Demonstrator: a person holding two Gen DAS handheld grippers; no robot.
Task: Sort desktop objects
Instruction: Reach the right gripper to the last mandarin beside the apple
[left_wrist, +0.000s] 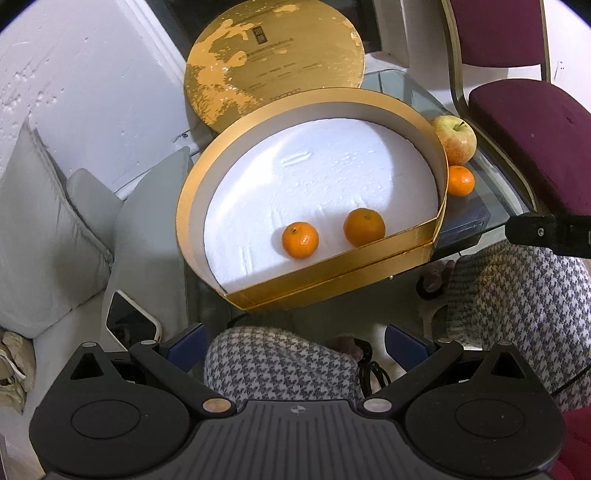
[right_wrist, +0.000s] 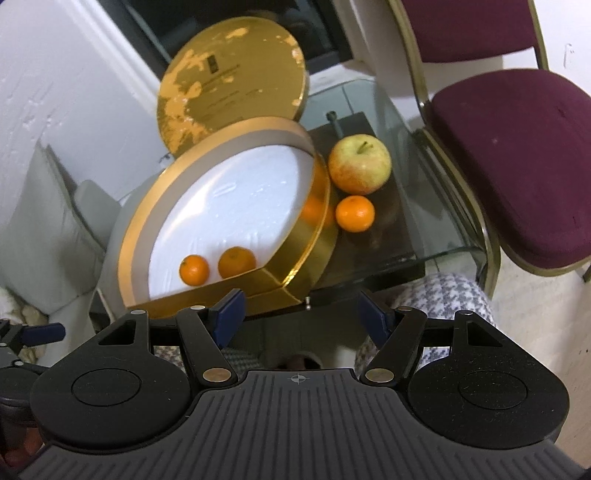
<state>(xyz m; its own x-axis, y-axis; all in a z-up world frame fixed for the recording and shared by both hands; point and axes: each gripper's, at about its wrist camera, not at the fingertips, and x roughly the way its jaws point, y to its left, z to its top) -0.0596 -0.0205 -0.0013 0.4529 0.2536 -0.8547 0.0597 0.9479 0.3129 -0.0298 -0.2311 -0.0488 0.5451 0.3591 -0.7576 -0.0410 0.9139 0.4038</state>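
A: Start at the fingers. How do they stand?

B: The left gripper (left_wrist: 295, 345) has its blue-padded fingers (left_wrist: 186, 341) spread wide with nothing between them; it hangs over a knee in houndstooth trousers (left_wrist: 280, 365), short of the table. The right gripper (right_wrist: 301, 310) is likewise spread wide and empty, its pads (right_wrist: 229, 308) just at the near edge of the glass table (right_wrist: 436, 206).

A: And just beyond them?

B: A gold half-round box (left_wrist: 332, 264), open, lined with white foam (left_wrist: 325, 177). It overhangs the table's near edge. Two mandarins lie inside near the straight front wall: the left mandarin (left_wrist: 300, 239) and the right mandarin (left_wrist: 364, 226), close together but apart.

A: Anything still outside the box?

B: Yes. To the right of the box, on the table, a third mandarin (right_wrist: 355, 213) sits just beside the curved wall, which mirrors it. Behind it, touching or nearly so, is a yellow-red apple (right_wrist: 359, 163), stem up.

A: Further out?

B: The box's gold lid (left_wrist: 275, 61), scuffed, leans upright behind the box against the white wall. A maroon chair (right_wrist: 513, 158) stands right of the table. On the left, grey cushions (left_wrist: 40, 236), and a phone-like device (left_wrist: 131, 321) lying by them.
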